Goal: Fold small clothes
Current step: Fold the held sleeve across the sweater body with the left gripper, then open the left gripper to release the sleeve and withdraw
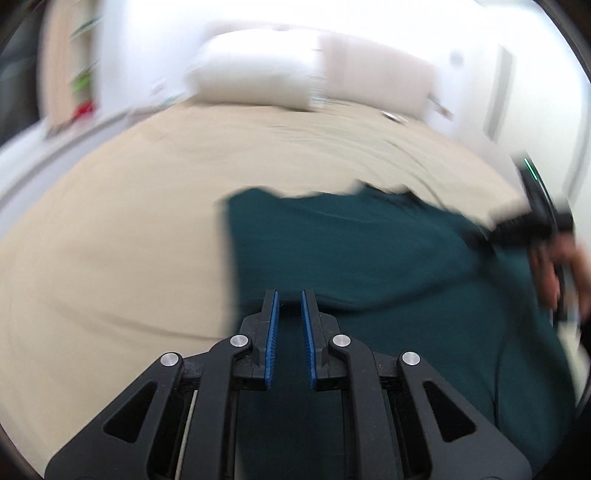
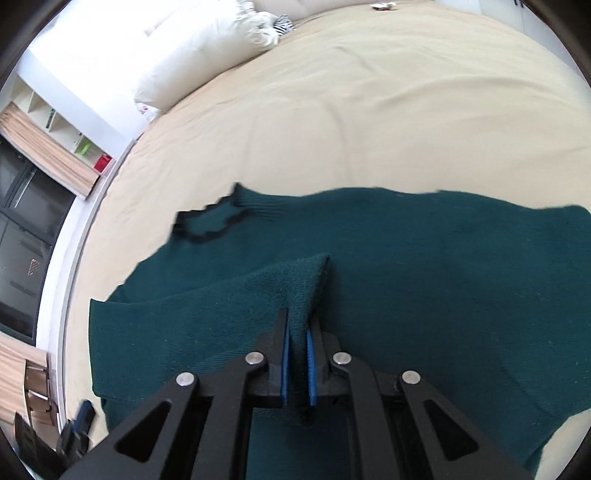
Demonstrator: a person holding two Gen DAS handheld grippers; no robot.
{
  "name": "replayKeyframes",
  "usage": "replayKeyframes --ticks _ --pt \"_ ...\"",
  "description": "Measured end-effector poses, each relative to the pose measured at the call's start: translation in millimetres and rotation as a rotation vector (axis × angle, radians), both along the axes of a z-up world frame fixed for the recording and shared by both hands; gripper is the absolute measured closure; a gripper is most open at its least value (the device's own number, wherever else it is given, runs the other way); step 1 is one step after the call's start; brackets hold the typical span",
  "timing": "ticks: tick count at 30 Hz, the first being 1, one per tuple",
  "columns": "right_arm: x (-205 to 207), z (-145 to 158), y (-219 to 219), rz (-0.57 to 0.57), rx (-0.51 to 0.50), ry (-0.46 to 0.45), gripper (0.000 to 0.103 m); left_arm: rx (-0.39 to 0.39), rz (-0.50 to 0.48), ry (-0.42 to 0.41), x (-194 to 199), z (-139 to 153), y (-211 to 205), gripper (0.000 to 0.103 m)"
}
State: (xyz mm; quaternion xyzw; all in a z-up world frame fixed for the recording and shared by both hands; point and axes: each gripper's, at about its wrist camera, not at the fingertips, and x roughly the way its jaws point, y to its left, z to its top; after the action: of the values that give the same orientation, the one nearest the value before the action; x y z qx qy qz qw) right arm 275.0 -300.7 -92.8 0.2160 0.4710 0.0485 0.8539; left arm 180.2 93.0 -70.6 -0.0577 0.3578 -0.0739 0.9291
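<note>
Pinching one sweater (image 2: 406, 266), right claw (image 2: 297, 328)

Soft daylight is filling the room, leaving the wall (image 1: 461, 22) behind the pillows (image 1: 255, 79) washing out to white. The left wrist view is smearing with motion blur, while the right wrist view is staying mostly sharp. Fisheye distortion is bowing the bed (image 2: 369, 110) and darkening every corner.
</note>
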Motion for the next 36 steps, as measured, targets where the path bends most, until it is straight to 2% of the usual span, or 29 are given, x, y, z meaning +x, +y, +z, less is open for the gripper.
replayKeyframes --ticks 2,5,8,15,22,28,32,34,36 --pt "0 -2 -2 -0.009 -0.009 -0.005 0.095 -0.037 0.1 0.018 14 1 34 0.091" --pt "-6 -10 -9 -0.01 -0.023 -0.009 0.095 -0.042 0.143 0.002 28 13 57 0.091" --pt "-9 -11 -8 -0.016 -0.037 -0.012 0.095 -0.018 0.114 -0.006 50 23 57 0.091" --pt "-13 -9 -17 -0.043 -0.049 -0.011 0.096 0.06 0.011 0.006 78 33 13 0.091" --pt "-18 -12 -21 -0.046 -0.047 -0.012 0.096 0.124 -0.028 0.043 105 8 -26 0.091" --pt "-22 -14 -28 -0.076 -0.029 -0.009 0.096 0.226 -0.068 0.056 120 -9 -45 0.091" --pt "-24 -15 -30 -0.084 -0.022 0.001 0.096 0.279 -0.08 0.1 134 -30 -54 0.091" --pt "-24 -17 -31 -0.083 -0.018 0.007 0.096 0.315 -0.093 0.148 138 -45 -54 0.091" --pt "-22 -22 -35 -0.087 0.004 0.019 0.095 0.358 -0.103 0.137 139 -57 -58 0.091"
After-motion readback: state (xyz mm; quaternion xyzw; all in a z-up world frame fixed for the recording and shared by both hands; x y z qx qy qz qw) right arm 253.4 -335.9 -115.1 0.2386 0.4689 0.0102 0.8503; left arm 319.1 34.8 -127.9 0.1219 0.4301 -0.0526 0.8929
